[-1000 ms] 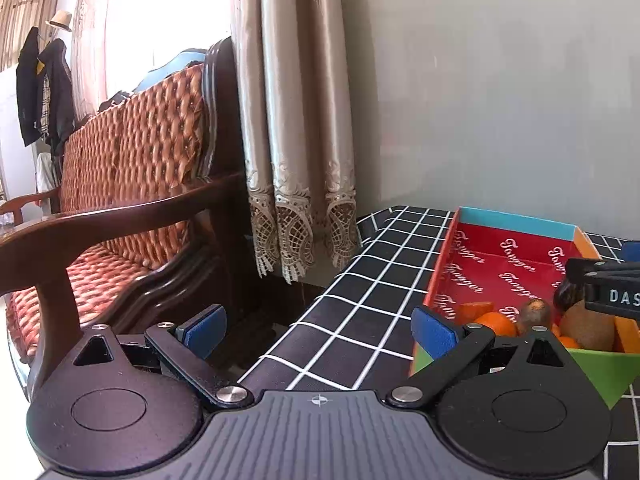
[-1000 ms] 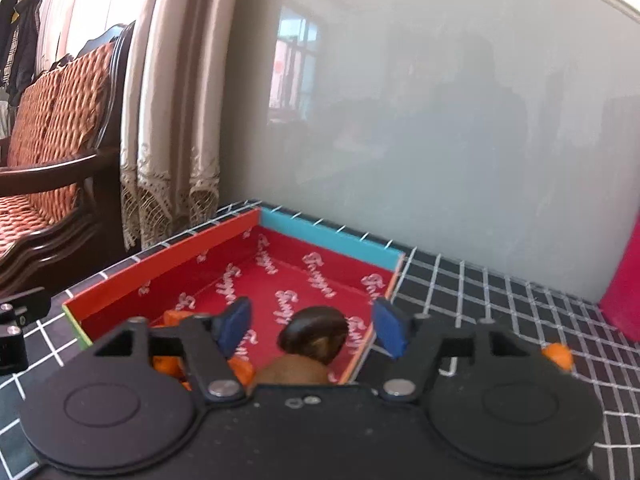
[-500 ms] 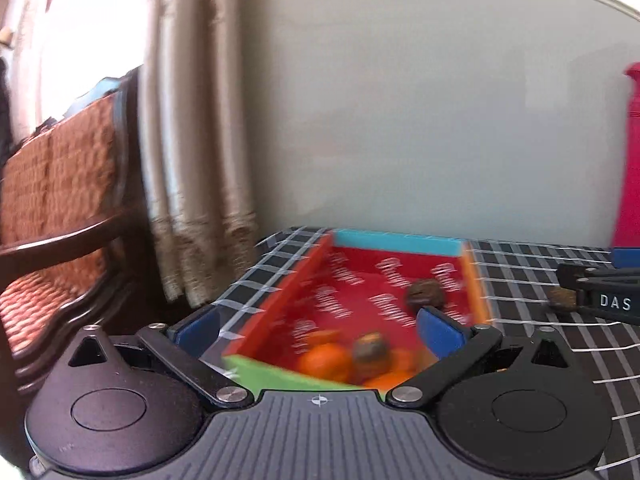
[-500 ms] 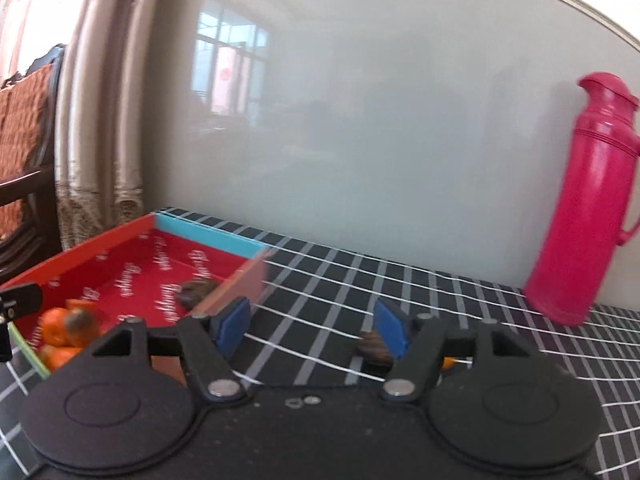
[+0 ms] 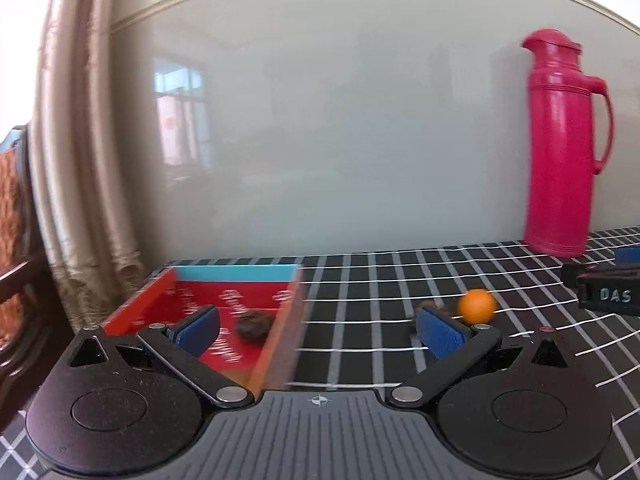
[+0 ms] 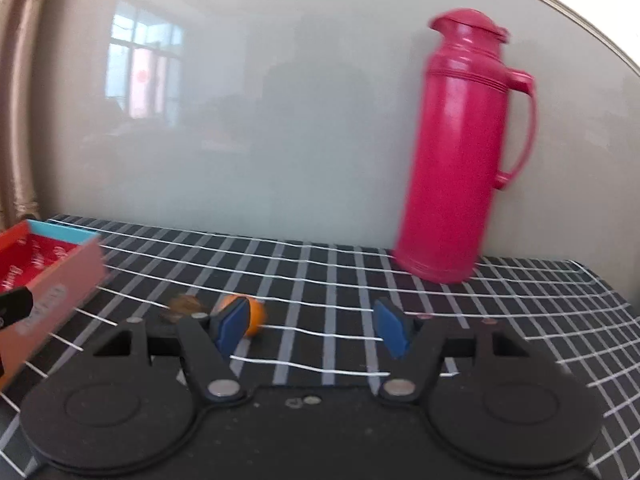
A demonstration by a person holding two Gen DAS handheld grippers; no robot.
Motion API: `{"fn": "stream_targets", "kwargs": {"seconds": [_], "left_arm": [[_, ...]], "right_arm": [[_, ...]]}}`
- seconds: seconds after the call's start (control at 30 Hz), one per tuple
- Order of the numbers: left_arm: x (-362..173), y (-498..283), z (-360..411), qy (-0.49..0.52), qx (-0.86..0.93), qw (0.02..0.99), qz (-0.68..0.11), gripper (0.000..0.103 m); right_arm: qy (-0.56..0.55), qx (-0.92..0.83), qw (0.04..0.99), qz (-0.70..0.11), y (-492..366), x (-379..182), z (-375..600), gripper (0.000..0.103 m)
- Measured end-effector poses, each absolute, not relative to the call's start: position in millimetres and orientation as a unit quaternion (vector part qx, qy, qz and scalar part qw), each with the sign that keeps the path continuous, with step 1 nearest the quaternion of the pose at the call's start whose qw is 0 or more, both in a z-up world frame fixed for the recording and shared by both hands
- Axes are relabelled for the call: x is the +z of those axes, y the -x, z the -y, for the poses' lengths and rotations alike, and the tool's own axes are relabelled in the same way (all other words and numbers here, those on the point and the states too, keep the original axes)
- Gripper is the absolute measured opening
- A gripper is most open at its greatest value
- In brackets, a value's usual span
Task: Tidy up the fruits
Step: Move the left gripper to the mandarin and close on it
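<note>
A red box (image 5: 160, 304) with a blue far wall sits on the table's left; a dark brown fruit (image 5: 253, 326) lies inside it. The box also shows in the right wrist view (image 6: 60, 280). An orange fruit (image 5: 476, 306) lies loose on the checked cloth, with a brown fruit partly hidden behind my left finger. In the right wrist view the orange (image 6: 256, 316) and the brown fruit (image 6: 182, 306) lie just left of my fingers. My left gripper (image 5: 318, 334) is open and empty, over the box's right wall. My right gripper (image 6: 312, 330) is open and empty above the cloth.
A tall pink thermos (image 5: 560, 148) stands at the back right against the wall, also in the right wrist view (image 6: 460, 152). A curtain (image 5: 72, 140) and a wooden chair are at the left. The right gripper's body (image 5: 604, 292) shows at the right edge.
Both grippers have swung right, away from the chair and box toward the thermos. The loose orange and brown fruit have come into view. Both stay open.
</note>
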State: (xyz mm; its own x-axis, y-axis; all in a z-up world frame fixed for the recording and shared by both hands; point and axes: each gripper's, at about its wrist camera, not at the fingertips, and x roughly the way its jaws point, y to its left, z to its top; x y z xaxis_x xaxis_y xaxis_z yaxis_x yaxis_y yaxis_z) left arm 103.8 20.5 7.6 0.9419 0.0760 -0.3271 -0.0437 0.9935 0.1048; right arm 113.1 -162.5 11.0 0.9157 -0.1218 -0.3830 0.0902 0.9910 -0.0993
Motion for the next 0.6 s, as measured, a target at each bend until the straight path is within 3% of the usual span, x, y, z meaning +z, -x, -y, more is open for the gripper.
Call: {"fn": "stream_targets", "kwargs": {"seconds": [0.6], "left_arm": [[-13, -158, 96, -0.066, -0.056, 0.976, -0.199, 0.103]], "right_arm": [[-0.006, -0.18, 0.963, -0.202, -115, -13, 277, 0.068]]}}
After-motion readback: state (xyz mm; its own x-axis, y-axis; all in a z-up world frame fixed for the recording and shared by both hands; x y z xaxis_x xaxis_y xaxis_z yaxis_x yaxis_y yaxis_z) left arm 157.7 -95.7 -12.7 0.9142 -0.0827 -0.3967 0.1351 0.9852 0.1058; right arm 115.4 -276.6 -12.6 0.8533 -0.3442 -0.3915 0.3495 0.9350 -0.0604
